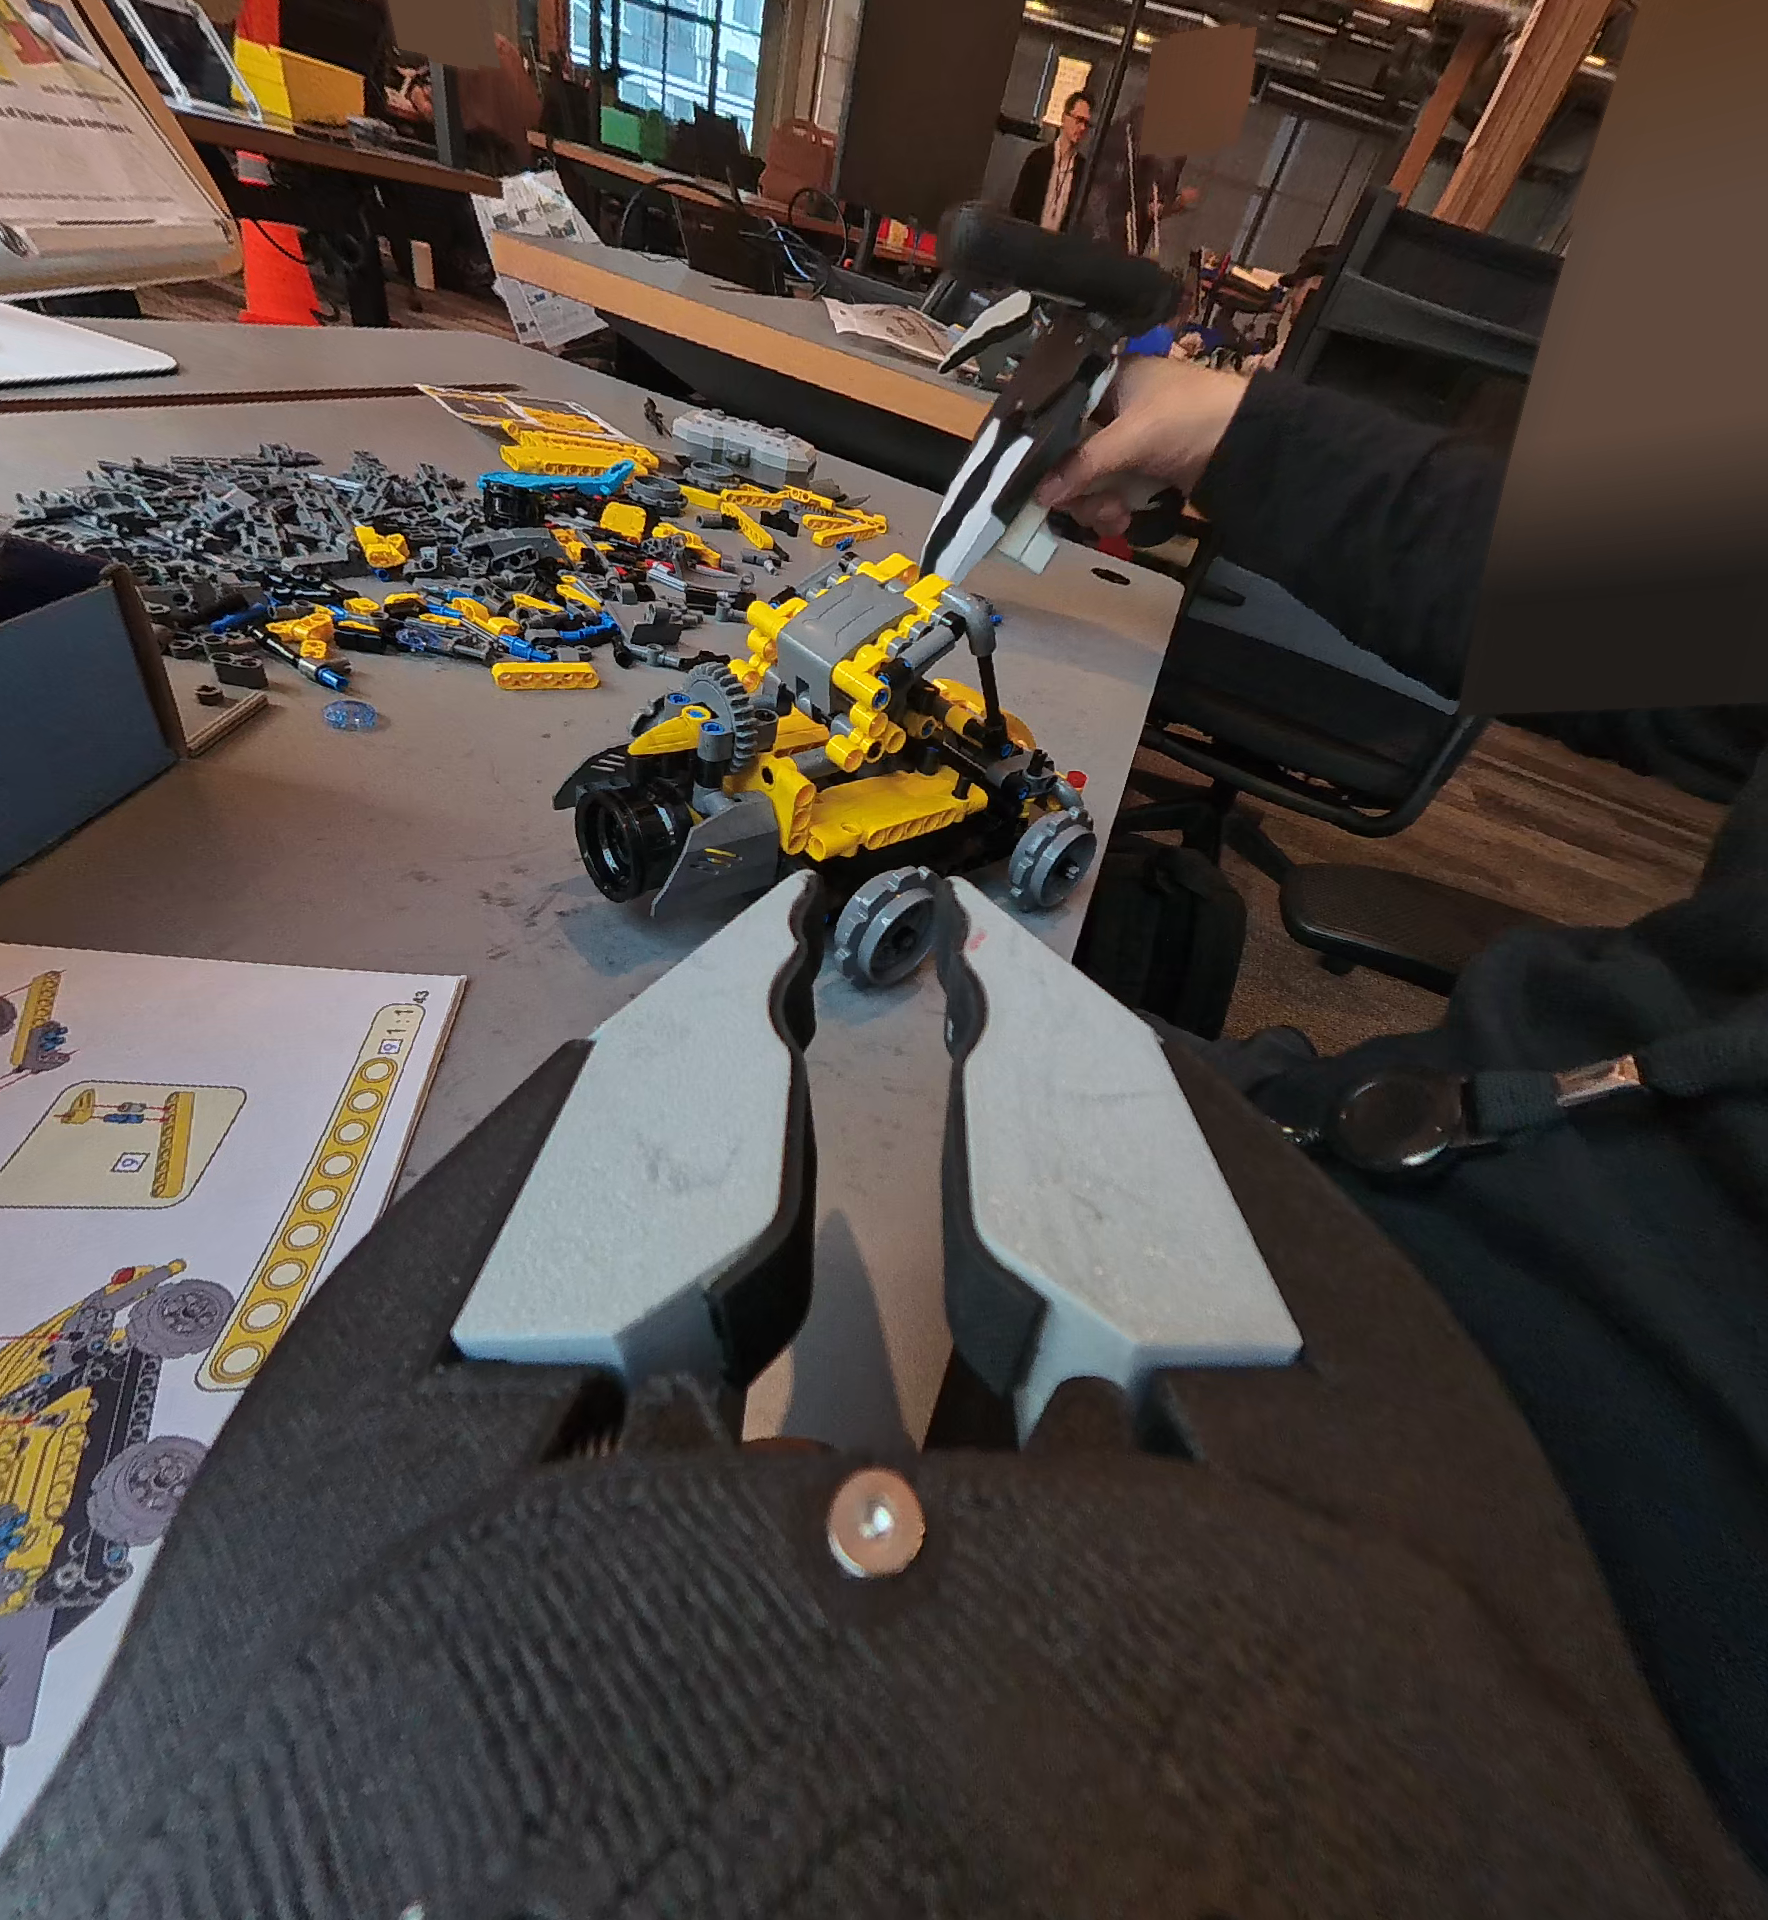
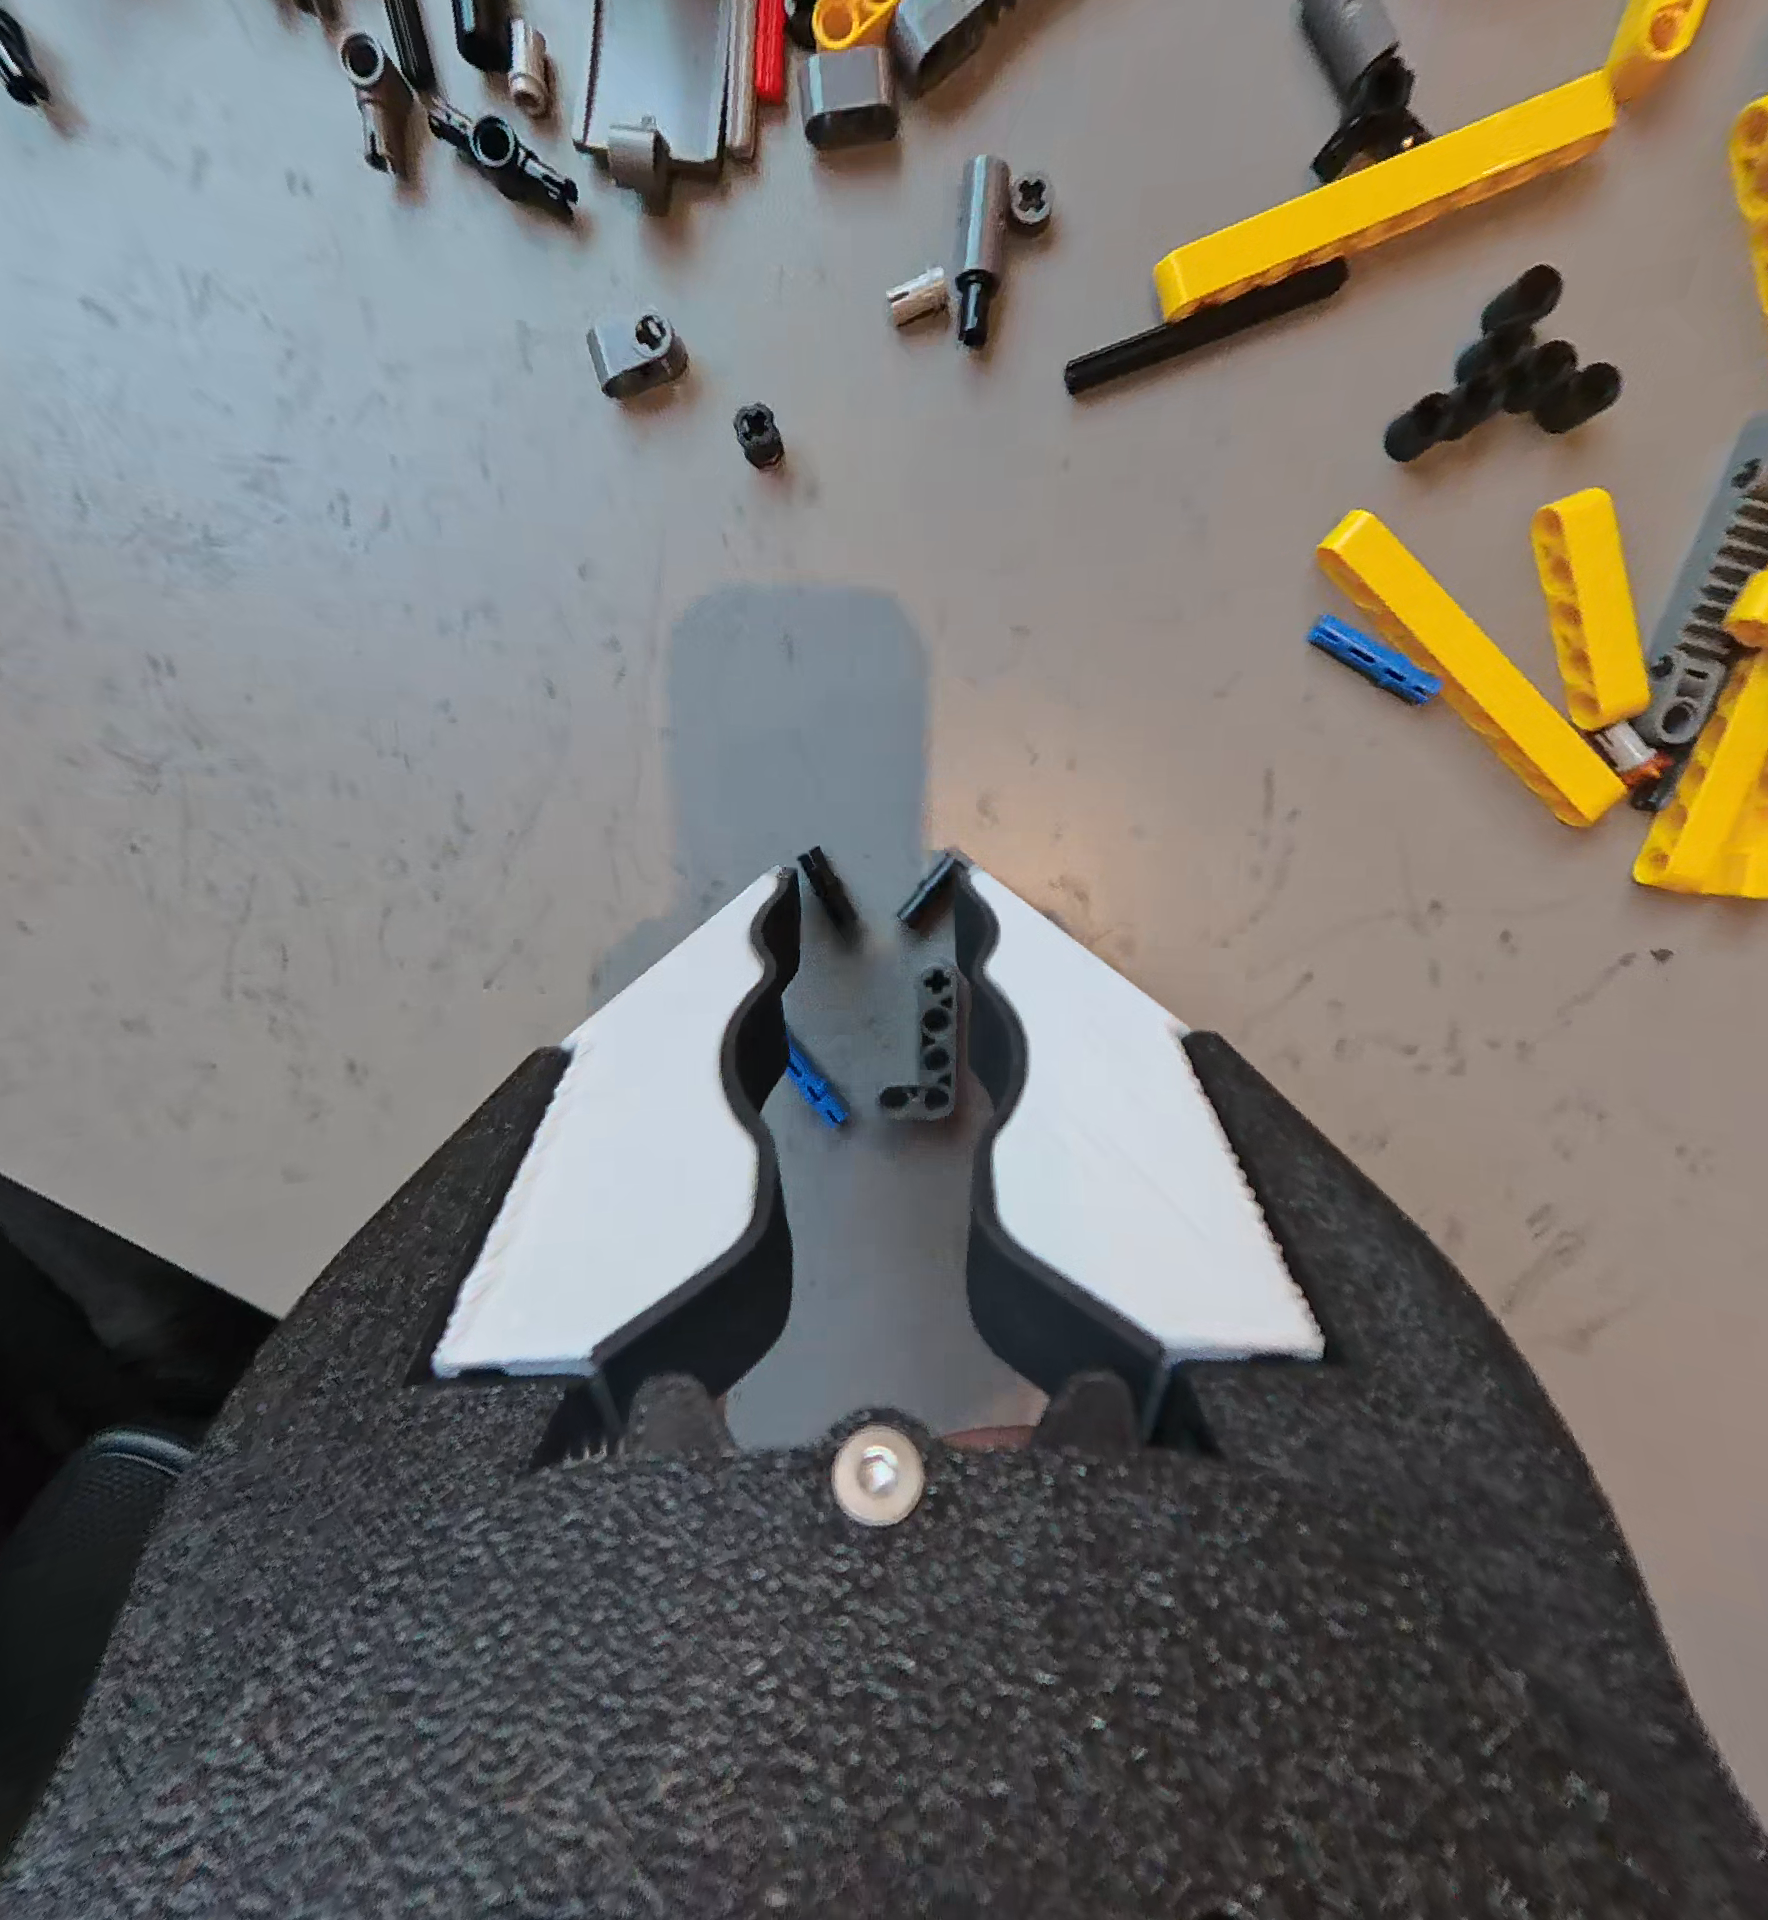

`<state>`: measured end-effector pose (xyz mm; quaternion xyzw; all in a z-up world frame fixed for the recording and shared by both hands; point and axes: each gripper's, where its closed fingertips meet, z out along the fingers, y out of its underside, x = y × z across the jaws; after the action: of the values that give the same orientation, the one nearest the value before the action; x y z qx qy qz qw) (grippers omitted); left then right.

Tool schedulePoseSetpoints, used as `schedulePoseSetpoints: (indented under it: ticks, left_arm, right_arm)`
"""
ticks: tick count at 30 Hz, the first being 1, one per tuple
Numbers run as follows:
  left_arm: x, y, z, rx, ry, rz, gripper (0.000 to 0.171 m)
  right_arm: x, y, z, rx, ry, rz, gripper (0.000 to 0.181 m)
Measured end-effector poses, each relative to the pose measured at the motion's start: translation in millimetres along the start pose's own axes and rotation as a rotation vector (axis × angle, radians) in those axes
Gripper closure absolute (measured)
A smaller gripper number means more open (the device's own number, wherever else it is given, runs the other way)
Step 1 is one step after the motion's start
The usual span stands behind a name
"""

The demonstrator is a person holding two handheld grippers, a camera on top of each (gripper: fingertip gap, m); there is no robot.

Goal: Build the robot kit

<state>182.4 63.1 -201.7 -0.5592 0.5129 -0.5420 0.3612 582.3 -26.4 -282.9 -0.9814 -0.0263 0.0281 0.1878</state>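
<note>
My left gripper [image 1: 880, 894] is open and empty, low over the grey table [image 1: 360, 831]. Its tips are just in front of a grey wheel [image 1: 885, 925] of a yellow and black brick-built vehicle [image 1: 838, 748]. My right gripper [image 2: 869, 873] is open and points down at the table [image 2: 340, 727]. Between its fingers lie a grey L-shaped beam [image 2: 927, 1039], a blue pin [image 2: 815, 1086] and two black pins [image 2: 826, 888]. In the left wrist view the right gripper [image 1: 947, 566] is held by a hand just behind the vehicle's top.
A pile of loose grey, yellow and blue parts [image 1: 392, 561] covers the far table. An instruction booklet [image 1: 132, 1195] lies at near left and a blue box [image 1: 28, 717] at left. Yellow beams [image 2: 1462, 665] and a black axle [image 2: 1202, 327] lie right of my right gripper. A chair [image 1: 1379, 727] stands beyond the table edge. The grippers' ends are close to 40 cm from one another.
</note>
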Motion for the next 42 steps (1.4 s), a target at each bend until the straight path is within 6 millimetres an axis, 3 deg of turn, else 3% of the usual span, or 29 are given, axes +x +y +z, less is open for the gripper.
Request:
schedulePoseSetpoints:
  ticks: [8, 19, 24, 27, 33, 42]
  left_arm:
    - [0, 0, 0, 0.001, 0.003, -0.001, 0.154]
    - [0, 0, 0, -0.001, 0.003, -0.002, 0.154]
    - [0, 0, 0, -0.002, 0.001, -0.001, 0.154]
    - [0, 0, 0, -0.002, 0.002, -0.001, 0.154]
    - [0, 0, 0, -0.004, 0.001, 0.002, 0.154]
    - [0, 1, 0, -0.004, -0.003, 0.003, 0.154]
  right_arm:
    - [-12, 5, 3, -0.014, -0.047, -0.025, 0.18]
    - [-1, 21, -9, -0.034, 0.029, -0.019, 0.173]
    - [-6, 15, -26, 0.02, 0.043, -0.032, 0.169]
    - [-22, 16, -32, 0.024, 0.011, -0.084, 0.171]
    - [-27, 43, -19, -0.086, 0.011, -0.136, 0.179]
    - [-18, 35, -15, -0.014, 0.034, -0.069, 0.177]
